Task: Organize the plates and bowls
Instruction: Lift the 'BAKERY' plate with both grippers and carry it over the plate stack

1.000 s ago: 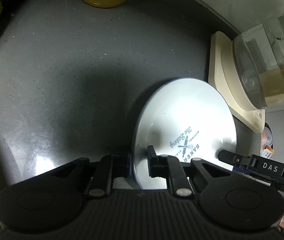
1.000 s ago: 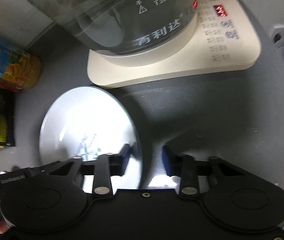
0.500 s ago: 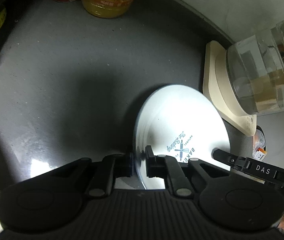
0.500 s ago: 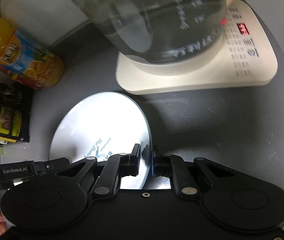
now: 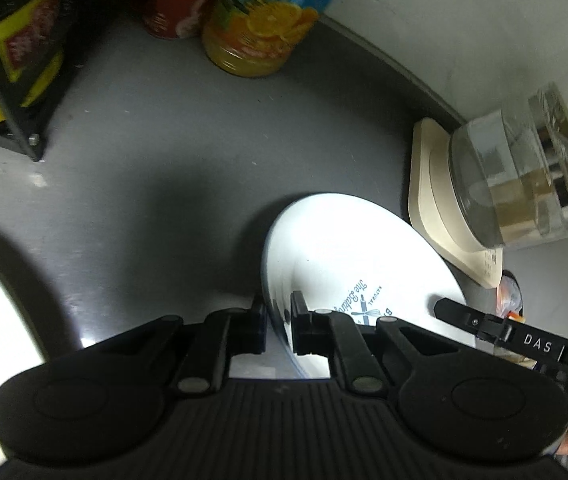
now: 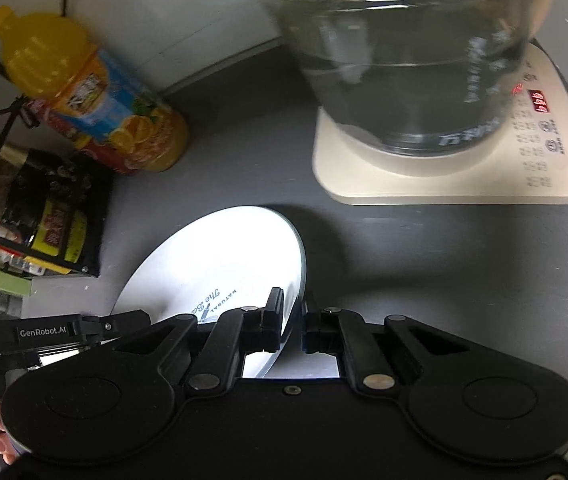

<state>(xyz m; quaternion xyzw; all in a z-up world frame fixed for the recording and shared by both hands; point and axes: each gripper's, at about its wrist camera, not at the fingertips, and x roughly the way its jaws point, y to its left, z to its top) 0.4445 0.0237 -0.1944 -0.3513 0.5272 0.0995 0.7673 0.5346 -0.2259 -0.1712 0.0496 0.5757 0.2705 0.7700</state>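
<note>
Both grippers, left point(image 5: 279, 322) and right point(image 6: 292, 326), pinch opposite rims of the plate point(image 5: 347, 268); a second ago the right's jaws were spread and the plate sat lower.

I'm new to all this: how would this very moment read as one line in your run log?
left claw: shut on white plate rim | right claw: shut on opposite rim | plate: tilted above grey counter | glass kettle: behind

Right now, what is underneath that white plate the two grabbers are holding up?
Below the white plate, only dark grey countertop and the plate's shadow show. The left gripper and right gripper clamp opposite rims. The plate's underside and the counter directly beneath stay hidden.
</note>
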